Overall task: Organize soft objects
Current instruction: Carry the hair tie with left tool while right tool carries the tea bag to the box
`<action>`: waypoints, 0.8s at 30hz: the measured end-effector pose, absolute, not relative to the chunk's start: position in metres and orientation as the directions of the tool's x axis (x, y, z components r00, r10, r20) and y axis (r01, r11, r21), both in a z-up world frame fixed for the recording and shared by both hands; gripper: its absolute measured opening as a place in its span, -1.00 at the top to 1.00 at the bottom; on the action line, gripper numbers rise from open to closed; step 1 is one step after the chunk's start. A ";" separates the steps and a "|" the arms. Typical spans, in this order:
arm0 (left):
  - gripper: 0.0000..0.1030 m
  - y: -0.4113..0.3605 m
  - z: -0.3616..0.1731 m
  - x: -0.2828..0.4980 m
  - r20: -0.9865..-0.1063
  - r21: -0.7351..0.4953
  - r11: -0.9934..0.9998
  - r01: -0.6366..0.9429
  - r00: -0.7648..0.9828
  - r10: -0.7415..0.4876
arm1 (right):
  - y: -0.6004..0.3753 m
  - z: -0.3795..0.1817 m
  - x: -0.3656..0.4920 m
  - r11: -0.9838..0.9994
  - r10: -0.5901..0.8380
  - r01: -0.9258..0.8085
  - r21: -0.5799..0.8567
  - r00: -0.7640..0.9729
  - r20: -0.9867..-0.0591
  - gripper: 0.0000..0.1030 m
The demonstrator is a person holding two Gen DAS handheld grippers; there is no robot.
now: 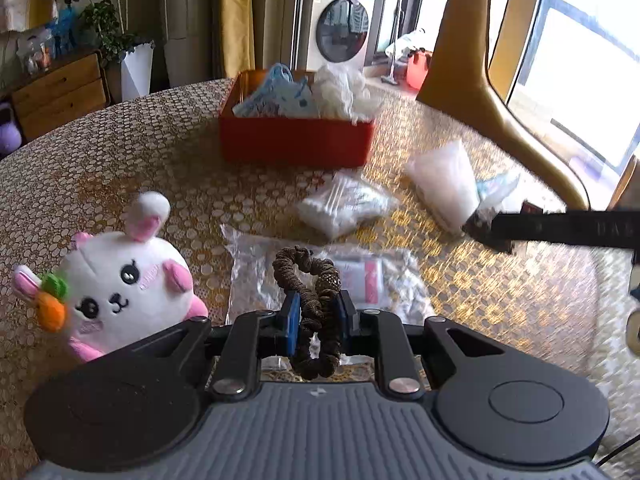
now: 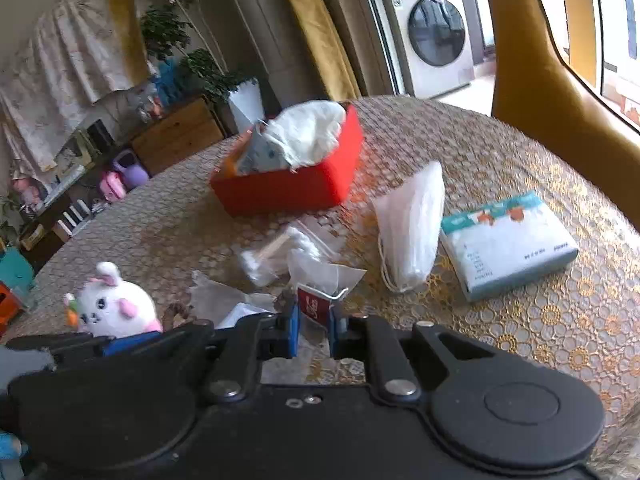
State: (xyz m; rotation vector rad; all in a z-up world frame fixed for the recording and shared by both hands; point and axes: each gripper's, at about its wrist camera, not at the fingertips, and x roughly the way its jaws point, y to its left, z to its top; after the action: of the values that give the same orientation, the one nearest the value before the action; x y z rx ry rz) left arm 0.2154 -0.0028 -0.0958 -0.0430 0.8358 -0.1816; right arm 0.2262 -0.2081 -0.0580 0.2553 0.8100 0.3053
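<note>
A lived-in home, likely a dining or living room opening onto a laundry balcony. A round table (image 2: 500, 152) wears a gold lace-pattern cloth, with a mustard chair (image 1: 468, 60) at its 2 o'clock edge. Beyond, at 12 o'clock, a front-loading washer (image 1: 340, 28) stands by large windows, with yellow curtains (image 1: 236, 16) beside it. At 10 o'clock sit a wooden drawer chest (image 1: 60, 92), potted plants (image 1: 104, 28) in a white planter, and children's toys on low shelves (image 2: 72, 200).

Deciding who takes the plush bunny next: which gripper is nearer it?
Left. The left gripper, holding the brown scrunchie, is right beside the bunny; the right gripper is farther off, beyond the left one.
</note>
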 end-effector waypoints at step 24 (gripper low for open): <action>0.63 -0.005 0.032 0.278 -0.669 -0.130 0.978 0.165 0.713 -0.209 | -0.203 0.045 0.247 0.910 0.415 -0.338 0.241 0.713 -0.566 0.76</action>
State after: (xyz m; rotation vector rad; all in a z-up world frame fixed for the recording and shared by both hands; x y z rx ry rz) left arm 0.2780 -0.0050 0.0320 -0.0626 0.7493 -0.2073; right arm 0.2468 -0.2028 0.0450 0.1232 0.6560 0.4186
